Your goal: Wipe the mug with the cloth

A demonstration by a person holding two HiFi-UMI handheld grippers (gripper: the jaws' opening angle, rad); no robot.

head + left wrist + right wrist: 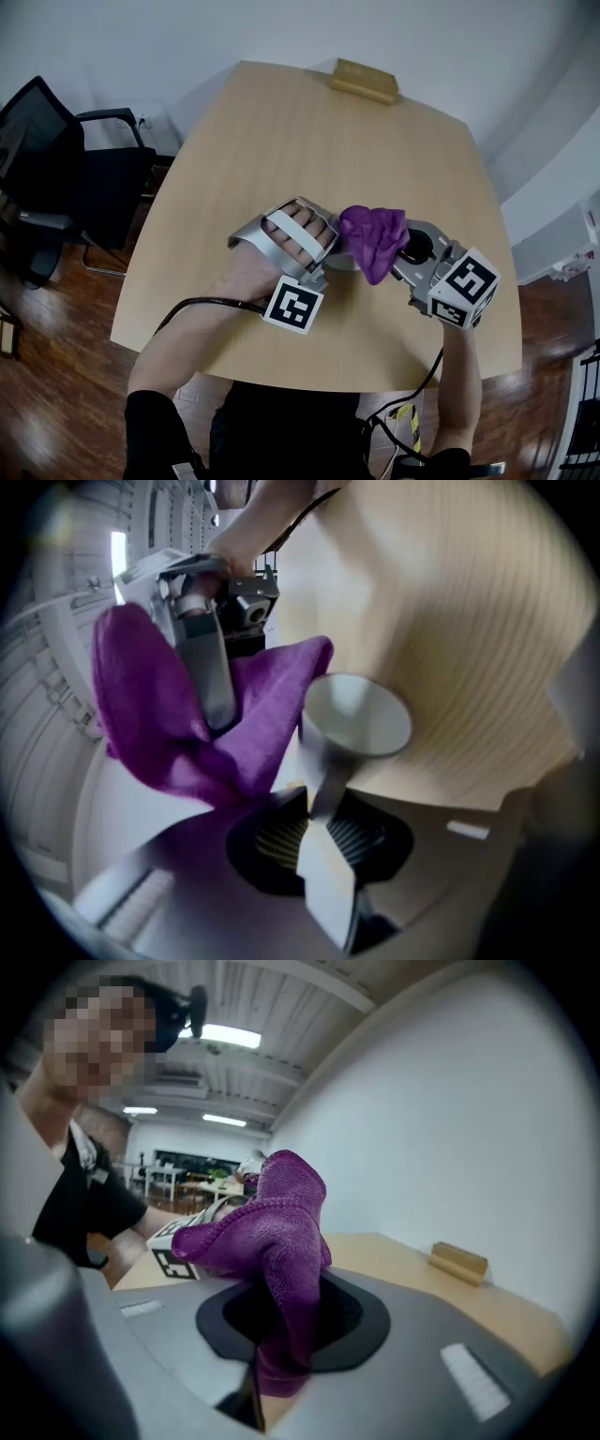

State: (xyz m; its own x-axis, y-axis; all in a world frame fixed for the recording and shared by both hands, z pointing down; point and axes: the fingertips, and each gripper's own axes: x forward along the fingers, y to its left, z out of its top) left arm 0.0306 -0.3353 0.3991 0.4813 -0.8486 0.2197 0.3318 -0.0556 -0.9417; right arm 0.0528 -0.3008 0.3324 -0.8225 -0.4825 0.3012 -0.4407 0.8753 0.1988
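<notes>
A purple cloth hangs bunched between my two grippers above the near half of the wooden table. My right gripper is shut on the cloth, whose folds rise out of the closed jaws. My left gripper is shut on a pale grey mug, with the pads pinching its handle. The mug's mouth faces the left gripper view. The cloth lies against the mug's left side, with a right gripper finger over it. In the head view the cloth hides most of the mug.
A tan wooden block lies at the table's far edge, also in the right gripper view. A black office chair stands left of the table. White furniture stands to the right, on dark wooden flooring.
</notes>
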